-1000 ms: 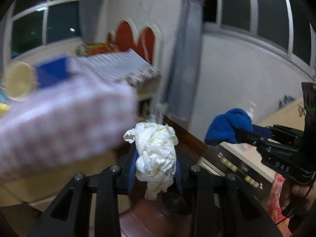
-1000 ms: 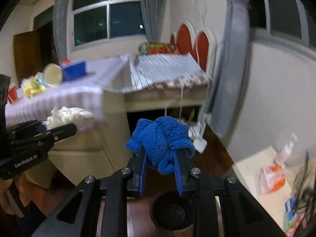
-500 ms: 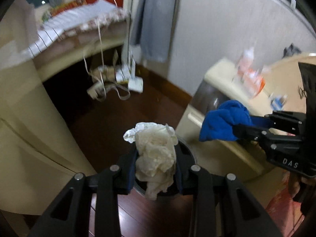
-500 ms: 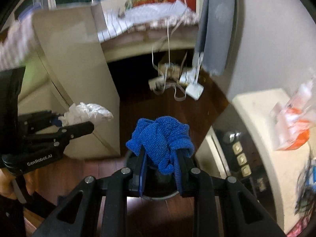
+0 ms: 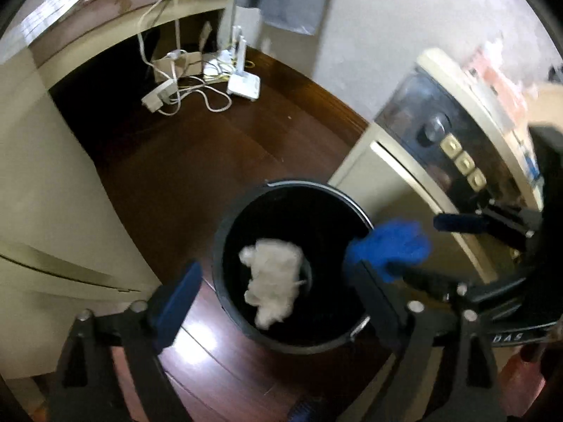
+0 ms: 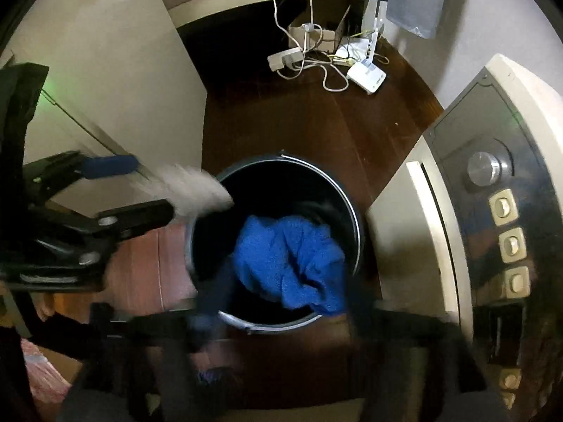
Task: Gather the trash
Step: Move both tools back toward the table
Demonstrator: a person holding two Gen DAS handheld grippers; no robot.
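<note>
Left gripper: jaws opening wide, clear of white tissue wad, now loose over black bin. Right gripper: jaws opening, blue cloth between, dropping binward. Both clamped a second ago.

— we see a black bin with a silvery rim on dark reddish-brown floorboards, and a crumpled white tissue against its black inside.

— we also see a bright blue cloth, blue pads on black gripper fingers, cream cabinet sides, white cables, and cream buttons on a glossy black panel.
</note>
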